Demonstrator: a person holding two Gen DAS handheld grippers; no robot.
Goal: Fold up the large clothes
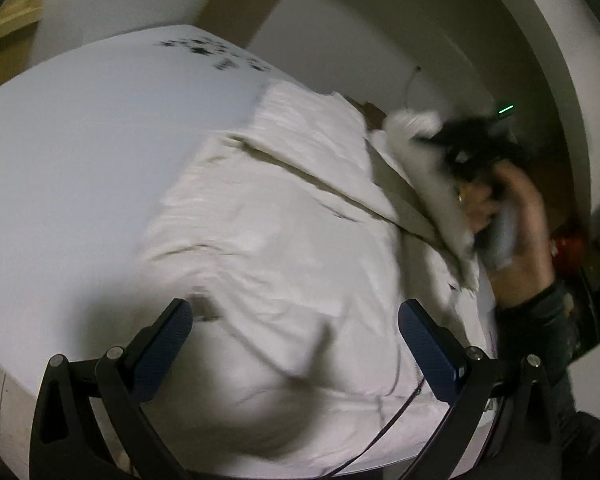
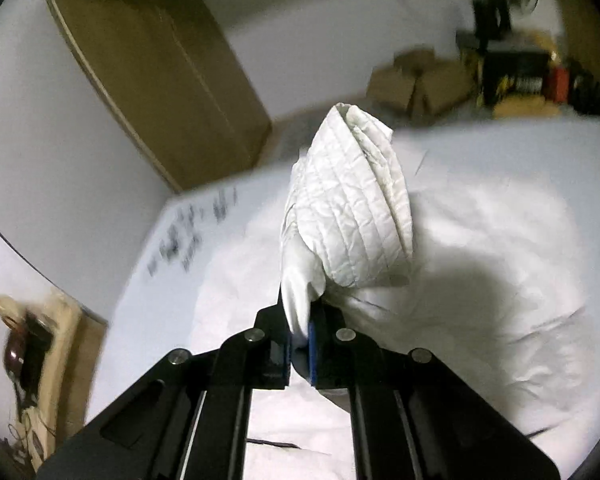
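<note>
The right hand-held gripper (image 2: 300, 340) had its blue pads pressed together on a bunched, quilted white garment (image 2: 352, 204), a fold of which rose above the white tabletop (image 2: 500, 152). Dark print marks (image 2: 192, 236) showed left, and cardboard boxes (image 2: 416, 84) lay beyond the far edge.

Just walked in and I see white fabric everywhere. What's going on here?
A person is folding a large white quilted garment spread on a white table, with a handheld gripper in each hand. The right gripper is shut on a bunched part of the garment and holds it up off the surface. The left gripper is open above the garment's near end, gripping nothing. Motion blur hides finer detail.
</note>
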